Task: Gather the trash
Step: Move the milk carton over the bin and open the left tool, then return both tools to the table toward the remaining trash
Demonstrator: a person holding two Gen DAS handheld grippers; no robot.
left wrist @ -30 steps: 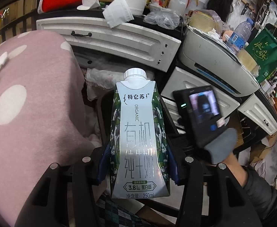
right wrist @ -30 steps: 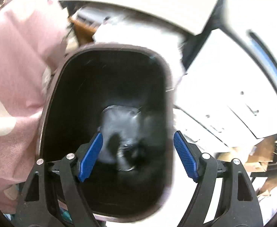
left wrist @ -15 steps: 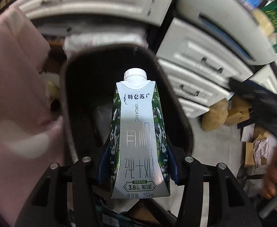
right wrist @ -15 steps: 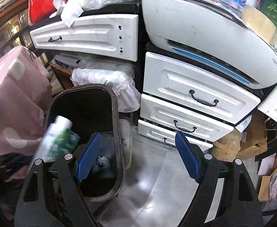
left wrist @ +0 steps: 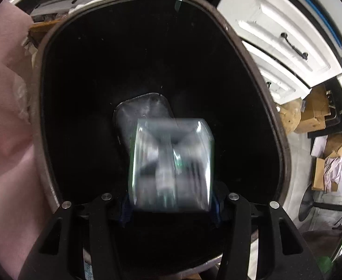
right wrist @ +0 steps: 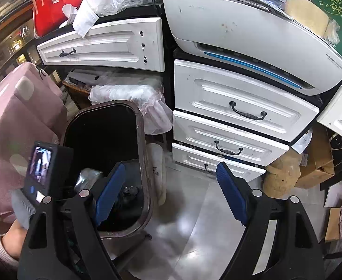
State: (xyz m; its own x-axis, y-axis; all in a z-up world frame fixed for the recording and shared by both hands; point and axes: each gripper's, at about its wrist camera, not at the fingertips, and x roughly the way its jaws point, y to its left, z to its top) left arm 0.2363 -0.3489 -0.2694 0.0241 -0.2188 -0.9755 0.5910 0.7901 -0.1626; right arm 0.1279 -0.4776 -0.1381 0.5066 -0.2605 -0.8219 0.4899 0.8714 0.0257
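In the left wrist view a milk carton (left wrist: 171, 165), blurred by motion, shows its underside just in front of my left gripper (left wrist: 171, 207), over the mouth of a black trash bin (left wrist: 273, 107). The blue pads are only just visible at the carton's sides, and the carton looks loose from them. A crumpled silvery piece (left wrist: 145, 109) lies at the bin's bottom. In the right wrist view my right gripper (right wrist: 171, 193) is open and empty, above the floor beside the bin (right wrist: 142, 144). The left gripper's body (right wrist: 44, 168) hangs over the bin there.
White drawers (right wrist: 241, 107) stand right of the bin, with a white printer (right wrist: 252, 37) on top. A pink dotted blanket (right wrist: 14, 114) lies left of the bin. Cardboard boxes (right wrist: 315, 163) and a brown sack (right wrist: 280, 175) crowd the floor at right.
The left gripper has moved down over the bin and the carton has left the pads, tipping away blurred. The right gripper has stayed open beside the bin.
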